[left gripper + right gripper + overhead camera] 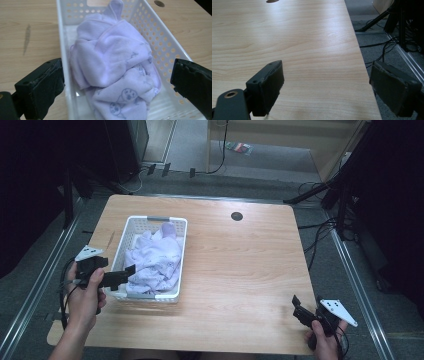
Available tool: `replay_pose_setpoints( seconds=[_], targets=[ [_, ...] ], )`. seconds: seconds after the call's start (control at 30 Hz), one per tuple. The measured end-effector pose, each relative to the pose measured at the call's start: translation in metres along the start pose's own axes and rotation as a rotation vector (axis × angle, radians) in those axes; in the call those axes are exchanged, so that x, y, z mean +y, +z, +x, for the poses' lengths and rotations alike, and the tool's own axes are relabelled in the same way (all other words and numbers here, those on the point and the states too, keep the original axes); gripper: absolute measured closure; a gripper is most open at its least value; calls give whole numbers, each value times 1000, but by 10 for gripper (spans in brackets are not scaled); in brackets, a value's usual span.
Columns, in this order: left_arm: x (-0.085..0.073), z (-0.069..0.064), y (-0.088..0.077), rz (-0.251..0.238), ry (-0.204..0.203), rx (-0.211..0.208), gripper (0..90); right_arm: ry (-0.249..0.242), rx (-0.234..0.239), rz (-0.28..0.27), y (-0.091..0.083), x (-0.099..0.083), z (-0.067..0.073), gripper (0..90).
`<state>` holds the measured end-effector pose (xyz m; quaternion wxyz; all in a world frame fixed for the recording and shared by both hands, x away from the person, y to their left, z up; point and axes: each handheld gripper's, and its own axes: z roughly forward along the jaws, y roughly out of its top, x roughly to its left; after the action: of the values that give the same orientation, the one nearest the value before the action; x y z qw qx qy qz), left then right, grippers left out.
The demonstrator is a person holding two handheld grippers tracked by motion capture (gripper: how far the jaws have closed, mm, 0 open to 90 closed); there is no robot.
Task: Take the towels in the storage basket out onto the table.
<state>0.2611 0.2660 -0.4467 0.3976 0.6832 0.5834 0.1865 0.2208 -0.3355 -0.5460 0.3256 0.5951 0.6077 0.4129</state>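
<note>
My left gripper (117,82) hangs spread wide over the lilac baby garment (112,67), crumpled in the white basket (160,37) between my jaws. Reaching step, I judge; next, lower and pinch a fold. My right gripper (324,87) waits spread.

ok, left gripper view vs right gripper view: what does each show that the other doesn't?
Left gripper view: the white perforated basket holding the crumpled lilac garment with its paw prints, framed by the open left gripper; one jaw stands outside the basket's wall.

Right gripper view: the open right gripper over bare wood at the table's edge, with grey floor and black cables beyond.

Both: the light wooden tabletop and a dark round hole near its far side.
</note>
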Motion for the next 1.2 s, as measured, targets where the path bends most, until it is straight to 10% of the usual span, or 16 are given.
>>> replay_pose_setpoints(
  seconds=[0.43, 1.2],
  targets=[
    [31, -20, 57, 163, 3, -29, 0, 1, 10, -2, -1, 0, 0, 124],
    [30, -29, 138, 474, 79, 130, 0, -13, 32, -12, -1, 0, 0, 125]
  ],
)
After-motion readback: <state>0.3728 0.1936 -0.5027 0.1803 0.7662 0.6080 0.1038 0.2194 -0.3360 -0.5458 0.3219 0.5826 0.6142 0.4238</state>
